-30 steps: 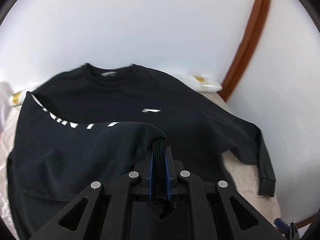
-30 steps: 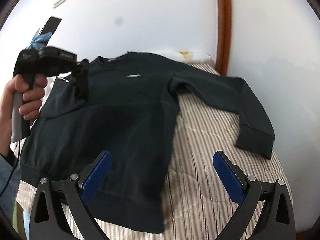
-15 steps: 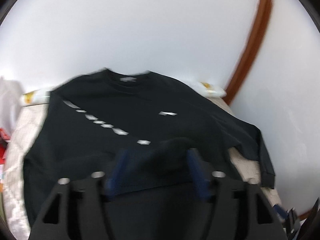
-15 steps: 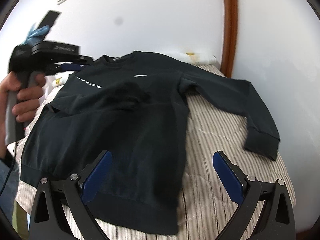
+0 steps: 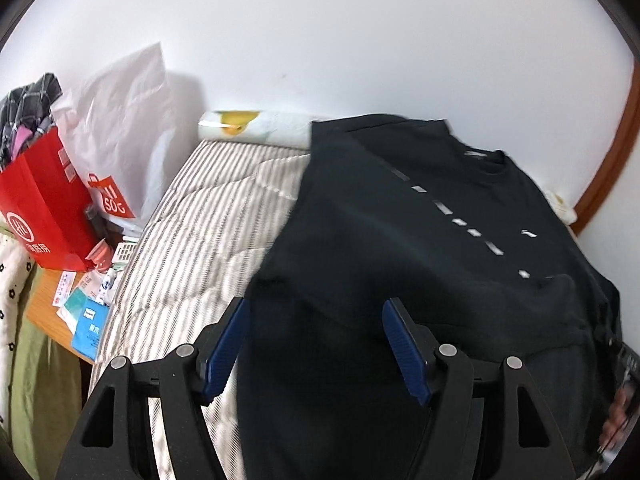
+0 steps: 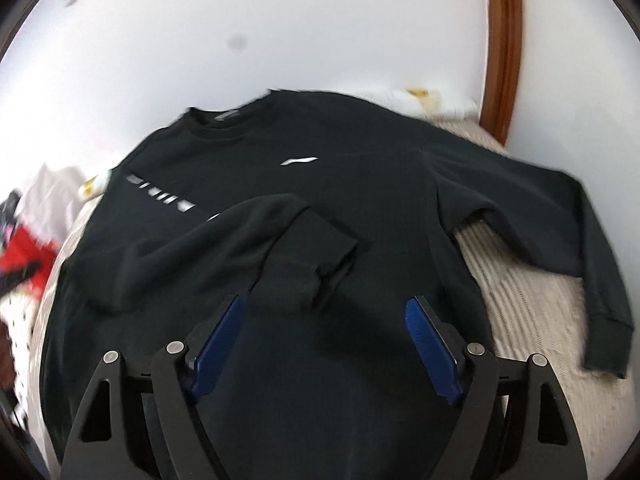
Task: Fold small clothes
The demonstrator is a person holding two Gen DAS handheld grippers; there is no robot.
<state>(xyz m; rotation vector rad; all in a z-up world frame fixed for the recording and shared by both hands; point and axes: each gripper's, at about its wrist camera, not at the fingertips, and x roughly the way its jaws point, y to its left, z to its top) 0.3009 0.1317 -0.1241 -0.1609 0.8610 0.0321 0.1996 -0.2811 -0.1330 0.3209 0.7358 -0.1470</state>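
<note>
One black sweatshirt (image 6: 360, 184) laid chest-up on a striped bed (image 5: 208, 248), collar end toward the white wall, well ahead of both grippers. It's long-sleeved, with a small white logo on the chest and a row of white lettering running across the front, too smeared to read. One sleeve (image 6: 248, 240) is folded in over the body, its cuff bunched up just ahead of the right gripper (image 6: 326, 332). The other sleeve (image 6: 560, 216) is stretched out flat on the bed, off to that gripper's right.

Right gripper has its blue pads spread wide with nothing pinched; its jaws have just been closing a bit, only the shirt body below them. Left gripper (image 5: 316, 340) is parted too, empty, hanging over the shirt's edge.

Off to the left gripper's left there's one red paper bag (image 5: 44, 208), one white plastic bag (image 5: 124, 128), and a scatter of little packets on a wooden surface. One white roll (image 5: 256, 128) sits at the far end of the bed.
</note>
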